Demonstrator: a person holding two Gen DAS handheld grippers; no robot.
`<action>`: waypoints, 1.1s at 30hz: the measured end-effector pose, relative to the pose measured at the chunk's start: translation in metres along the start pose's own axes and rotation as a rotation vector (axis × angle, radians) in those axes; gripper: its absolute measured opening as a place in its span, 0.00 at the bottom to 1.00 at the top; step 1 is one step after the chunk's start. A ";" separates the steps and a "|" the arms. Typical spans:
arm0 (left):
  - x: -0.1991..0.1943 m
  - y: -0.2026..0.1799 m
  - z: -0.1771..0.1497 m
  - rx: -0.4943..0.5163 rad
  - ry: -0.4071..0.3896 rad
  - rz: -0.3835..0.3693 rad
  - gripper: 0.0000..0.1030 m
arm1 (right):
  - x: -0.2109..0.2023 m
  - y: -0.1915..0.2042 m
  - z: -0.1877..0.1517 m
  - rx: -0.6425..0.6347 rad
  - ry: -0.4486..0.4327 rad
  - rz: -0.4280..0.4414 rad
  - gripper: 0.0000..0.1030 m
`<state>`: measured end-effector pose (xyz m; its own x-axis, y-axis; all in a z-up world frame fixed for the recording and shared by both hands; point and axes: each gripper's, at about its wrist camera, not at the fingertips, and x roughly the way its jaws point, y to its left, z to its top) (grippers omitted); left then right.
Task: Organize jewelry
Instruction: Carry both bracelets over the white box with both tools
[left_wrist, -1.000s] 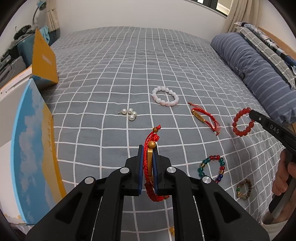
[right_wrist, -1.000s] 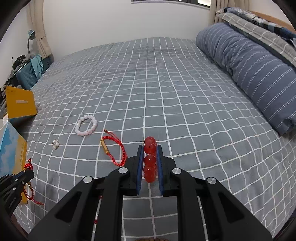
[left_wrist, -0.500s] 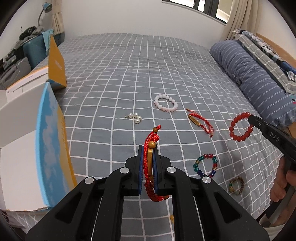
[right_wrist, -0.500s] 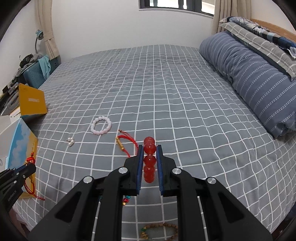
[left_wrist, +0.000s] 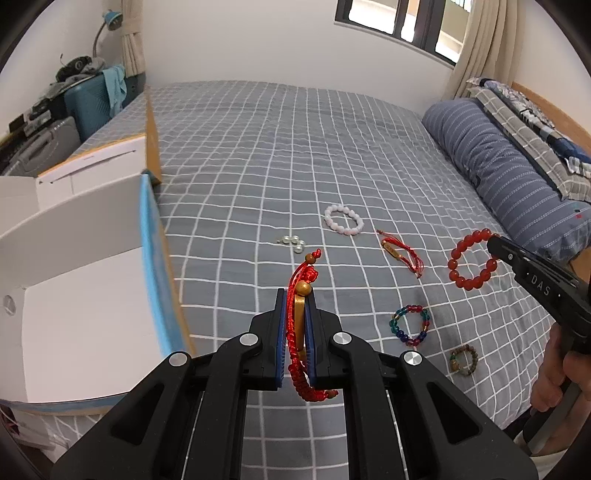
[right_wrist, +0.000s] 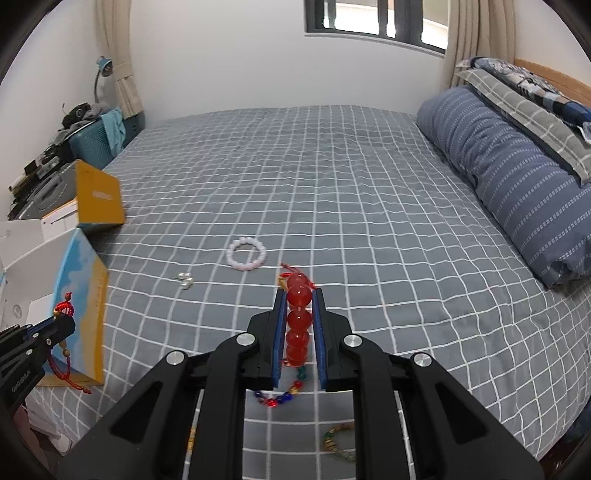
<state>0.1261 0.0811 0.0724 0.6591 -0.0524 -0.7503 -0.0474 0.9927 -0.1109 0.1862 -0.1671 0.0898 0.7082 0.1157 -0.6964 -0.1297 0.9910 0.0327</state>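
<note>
My left gripper (left_wrist: 295, 299) is shut on a red cord bracelet (left_wrist: 300, 325) with a gold piece, held above the bed beside the open white box (left_wrist: 85, 317). My right gripper (right_wrist: 299, 299) is shut on a red bead bracelet (right_wrist: 298, 317), also seen hanging in the left wrist view (left_wrist: 471, 258). On the grey checked bedspread lie a white bead bracelet (left_wrist: 343, 220), small pearls (left_wrist: 291, 242), a second red cord bracelet (left_wrist: 400, 253), a multicolour bead bracelet (left_wrist: 410, 325) and a small brown bead bracelet (left_wrist: 463, 360).
The box has a blue and orange outer side (right_wrist: 83, 295) and stands at the bed's left edge. An orange box (right_wrist: 98, 199) lies behind it. A striped blue bolster (right_wrist: 517, 177) runs along the right. Clutter and a teal case (left_wrist: 92, 103) stand left of the bed.
Both grippers have risen and drawn back with their bracelets held. The view now looks down into the open white box, and more of the room shows.
</note>
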 end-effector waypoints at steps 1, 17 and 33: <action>-0.004 0.003 0.000 -0.005 -0.003 0.003 0.08 | -0.003 0.004 0.000 -0.004 -0.002 0.004 0.13; -0.055 0.047 0.000 -0.057 -0.052 0.059 0.08 | -0.038 0.080 0.009 -0.058 -0.044 0.096 0.13; -0.101 0.145 -0.014 -0.177 -0.098 0.264 0.08 | -0.054 0.215 0.010 -0.181 -0.052 0.279 0.13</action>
<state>0.0418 0.2286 0.1232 0.6751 0.2231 -0.7032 -0.3497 0.9361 -0.0388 0.1268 0.0402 0.1415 0.6619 0.3887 -0.6410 -0.4411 0.8933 0.0862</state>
